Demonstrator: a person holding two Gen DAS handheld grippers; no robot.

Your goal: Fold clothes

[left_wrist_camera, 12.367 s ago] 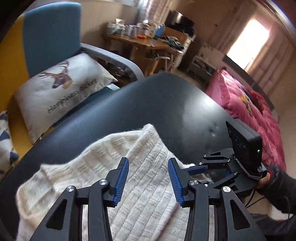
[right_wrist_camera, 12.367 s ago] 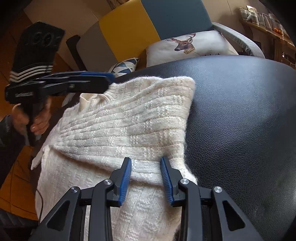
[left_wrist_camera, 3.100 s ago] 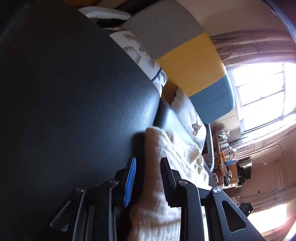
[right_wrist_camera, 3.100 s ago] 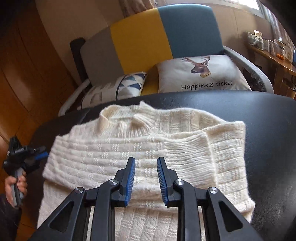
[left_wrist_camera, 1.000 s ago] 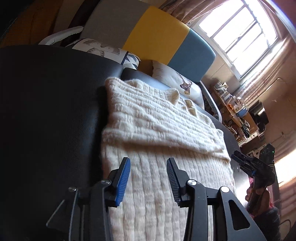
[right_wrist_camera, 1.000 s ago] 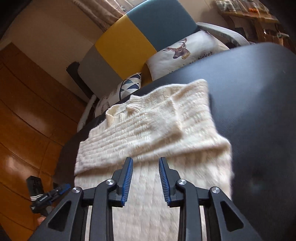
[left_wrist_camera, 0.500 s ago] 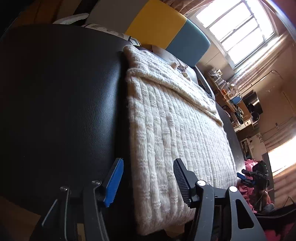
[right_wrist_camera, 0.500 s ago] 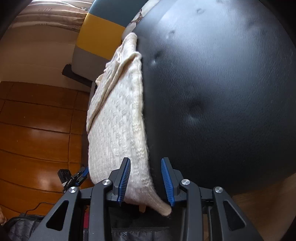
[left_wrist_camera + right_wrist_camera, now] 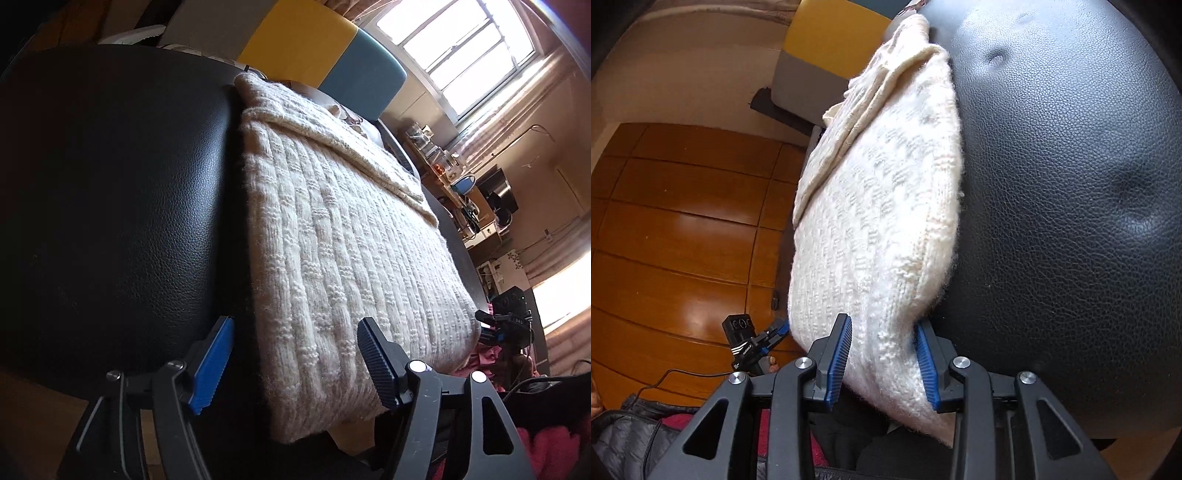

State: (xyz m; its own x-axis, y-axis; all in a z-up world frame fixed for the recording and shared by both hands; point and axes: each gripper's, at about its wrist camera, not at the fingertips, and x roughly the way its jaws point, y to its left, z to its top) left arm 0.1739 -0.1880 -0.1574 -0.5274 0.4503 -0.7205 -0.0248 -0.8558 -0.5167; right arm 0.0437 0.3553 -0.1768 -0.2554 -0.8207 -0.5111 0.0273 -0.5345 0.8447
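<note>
The cream knitted sweater [image 9: 343,236] lies on the black leather bench [image 9: 110,177], sleeves folded across its upper part, its hem hanging just over the near edge. At the hem's left corner the left tongs [image 9: 295,362] are spreading, the corner lying between the jaws but neither pad pressing on it; if they clench from here, the left jaw, which sits over bare leather beside the knit, may catch only the fuzzy side edge and let it slip on the lift. At the hem's right corner the right tongs [image 9: 882,362] straddle the sweater, the pads close against the knit on both sides; whether they truly pinch it I cannot tell, and a loose hold here would probably drop that corner partway through the fold. With one corner gripped and the other not, lifting the hem would likely skew the fold and drag the folded sleeves [image 9: 857,92] out of place, or pull the whole sweater off the smooth leather toward the wooden floor [image 9: 683,221].
</note>
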